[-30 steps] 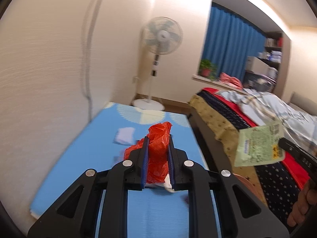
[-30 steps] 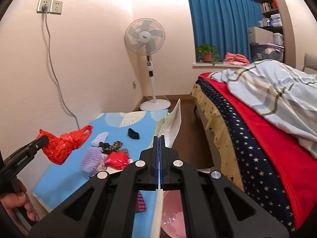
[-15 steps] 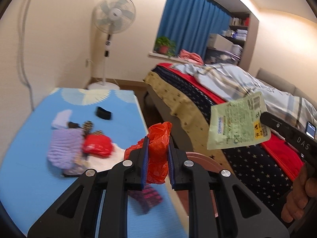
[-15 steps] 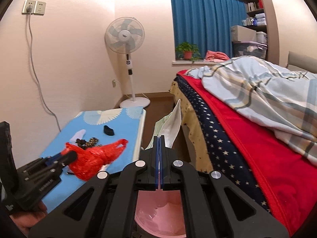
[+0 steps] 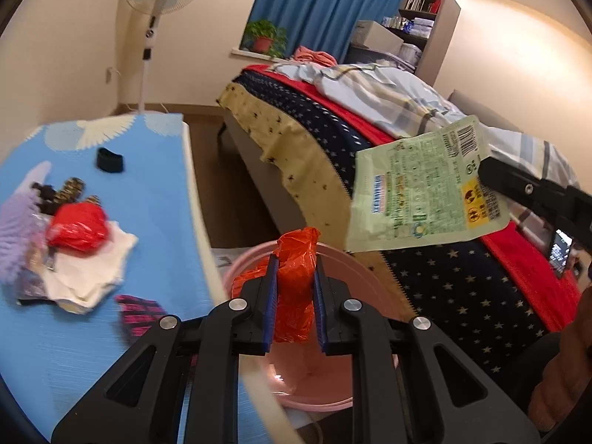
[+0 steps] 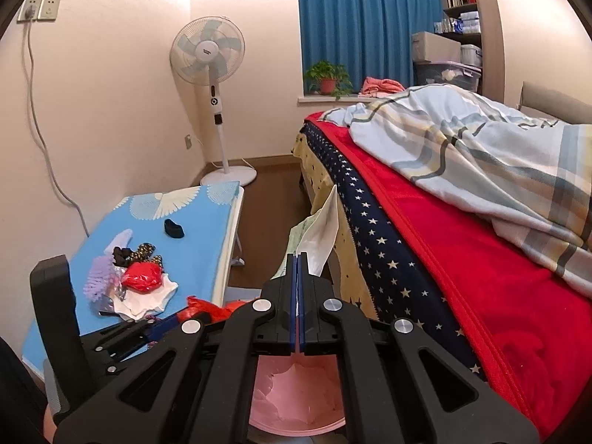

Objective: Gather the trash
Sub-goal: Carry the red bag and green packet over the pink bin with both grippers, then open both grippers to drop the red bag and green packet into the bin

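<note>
- Over the pink bin (image 5: 335, 397), which stood on the floor between the low table (image 5: 155, 199) and the bed (image 5: 462, 285), the left gripper (image 5: 295, 298) was clamped on a crumpled orange-red plastic bag (image 5: 296, 288), the bag pinched between its blue-lined fingers (image 5: 271, 310).
- To the right in the left wrist view, the right gripper (image 6: 297, 285) had its jaws pressed together on a pale green snack wrapper (image 5: 421, 192), held flat in the air above the bed's edge; in its own view the wrapper (image 6: 318, 229) showed edge-on, rising past the fingertips.
- Below the right gripper the bin's pink inside (image 6: 296, 396) was visible, with a pale crumpled lining or scrap in it (hard to tell which).
- On the table's blue cover lay a heap still to be gathered: a red plastic bundle (image 5: 79, 227) on top of white paper (image 5: 94, 272), a lilac brush-like thing (image 5: 14, 233) beside them, some dark patterned pieces (image 5: 70, 188) just behind, and a pink-and-black striped item (image 5: 138, 312) near the table edge.
- Apart from the heap, a small black object (image 5: 110, 159) sat alone farther along the table.
- Against the far wall stood a white pedestal fan (image 6: 209, 55), with a potted plant (image 6: 327, 77) on the sill before blue curtains (image 6: 362, 26).
- A checked quilt (image 6: 481, 148) lay rumpled over the bed's red blanket (image 6: 499, 277) and starred navy cover.
- The table's pale front edge crossed the left wrist view just beside the gripper's left finger, hiding part of the bin's rim.
</note>
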`<state>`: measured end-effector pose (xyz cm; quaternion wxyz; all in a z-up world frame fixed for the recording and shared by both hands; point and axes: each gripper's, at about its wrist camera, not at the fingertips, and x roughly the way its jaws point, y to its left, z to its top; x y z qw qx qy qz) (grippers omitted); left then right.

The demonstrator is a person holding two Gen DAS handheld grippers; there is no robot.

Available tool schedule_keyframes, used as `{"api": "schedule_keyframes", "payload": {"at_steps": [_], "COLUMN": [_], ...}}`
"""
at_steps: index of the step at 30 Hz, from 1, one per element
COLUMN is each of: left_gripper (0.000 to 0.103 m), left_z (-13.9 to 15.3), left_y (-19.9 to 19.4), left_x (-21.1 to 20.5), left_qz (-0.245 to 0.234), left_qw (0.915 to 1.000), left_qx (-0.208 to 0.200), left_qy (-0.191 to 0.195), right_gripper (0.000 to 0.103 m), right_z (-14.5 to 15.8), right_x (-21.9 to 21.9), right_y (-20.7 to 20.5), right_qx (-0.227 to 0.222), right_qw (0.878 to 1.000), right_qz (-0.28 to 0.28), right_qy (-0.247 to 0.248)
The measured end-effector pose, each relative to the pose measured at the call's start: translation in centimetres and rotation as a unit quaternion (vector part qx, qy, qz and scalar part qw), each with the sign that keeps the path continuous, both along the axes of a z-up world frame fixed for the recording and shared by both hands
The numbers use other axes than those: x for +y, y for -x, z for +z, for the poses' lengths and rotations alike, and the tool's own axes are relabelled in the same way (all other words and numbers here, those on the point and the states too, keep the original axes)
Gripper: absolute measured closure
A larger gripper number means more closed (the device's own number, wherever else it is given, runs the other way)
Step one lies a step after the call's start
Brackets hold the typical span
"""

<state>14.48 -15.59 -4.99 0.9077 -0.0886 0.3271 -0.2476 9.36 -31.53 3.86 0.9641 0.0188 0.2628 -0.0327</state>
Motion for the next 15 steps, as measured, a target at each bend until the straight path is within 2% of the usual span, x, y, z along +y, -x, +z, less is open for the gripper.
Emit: {"api": "schedule_keyframes", "payload": {"at_steps": [2,3,4,8,11,15], "left_gripper": [0.073,0.050,0.045,0.045,0.045,0.045], "left_z": [-0.5,-0.8,-0.9,-0.9,-0.6,-0.1], "left_y": [-0.5,-0.8,-0.8,-1.0,-1.0,-0.7], "left_x": [-0.5,-0.6,-0.5,1.0,2.0,3.1], "left_qz": [-0.018,-0.016,0.000,0.027,0.036,0.044], "left_qw": [0.9996,0.9996,0.9998,0.9993,0.9991,0.9989], "left_qx": [0.016,0.023,0.022,0.026,0.021,0.016], "left_qy": [0.012,0.006,-0.002,0.005,0.006,0.009], "right_gripper": [0.102,0.102,0.102,0.097,0.075,0.074], "right_z": [-0.2,-0.3,-0.4,-1.1,-1.5,-1.3], "right_x": [-0.1,-0.2,-0.3,-0.3,-0.2,0.2], "right_y": [-0.1,-0.2,-0.4,-0.8,-1.2,-1.0], "right_qx": [0.002,0.004,0.008,0.025,0.033,0.025], "right_qw": [1.000,1.000,1.000,1.000,0.999,1.000], "right_qz": [-0.002,-0.003,-0.003,-0.003,-0.008,-0.013], "right_qy": [0.000,0.000,0.000,-0.004,-0.003,0.010]}}
